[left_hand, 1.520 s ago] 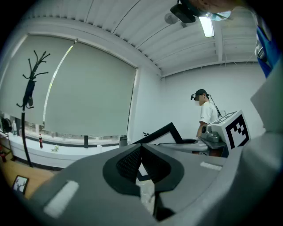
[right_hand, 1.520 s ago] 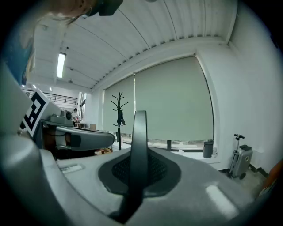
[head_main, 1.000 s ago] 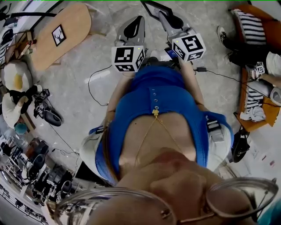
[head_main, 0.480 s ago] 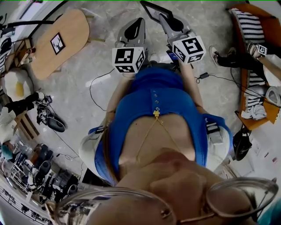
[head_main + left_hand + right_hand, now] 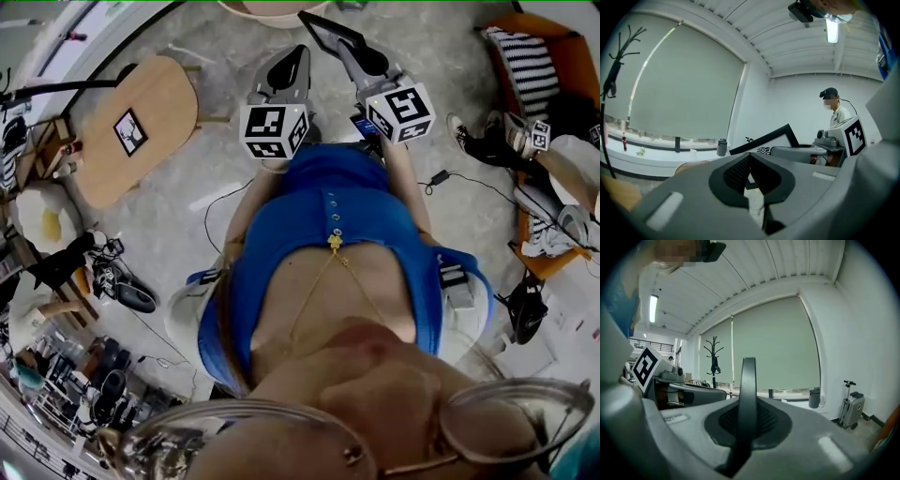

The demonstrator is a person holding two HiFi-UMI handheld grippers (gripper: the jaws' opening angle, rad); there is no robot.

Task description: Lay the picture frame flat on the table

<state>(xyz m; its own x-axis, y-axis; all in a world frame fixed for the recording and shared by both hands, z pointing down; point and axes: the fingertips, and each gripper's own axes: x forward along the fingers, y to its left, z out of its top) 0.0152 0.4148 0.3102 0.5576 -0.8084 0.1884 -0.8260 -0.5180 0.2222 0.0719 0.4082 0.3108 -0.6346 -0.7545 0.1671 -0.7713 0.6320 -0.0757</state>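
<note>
Pinching the black picture frame edge-on, right tongs.

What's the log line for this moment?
right gripper: jaws shut on picture frame | left gripper: jaws shut, empty | table: held frame not on it

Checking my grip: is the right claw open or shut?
Shut on the picture frame; its black edge is pinched in the right claw.
</note>
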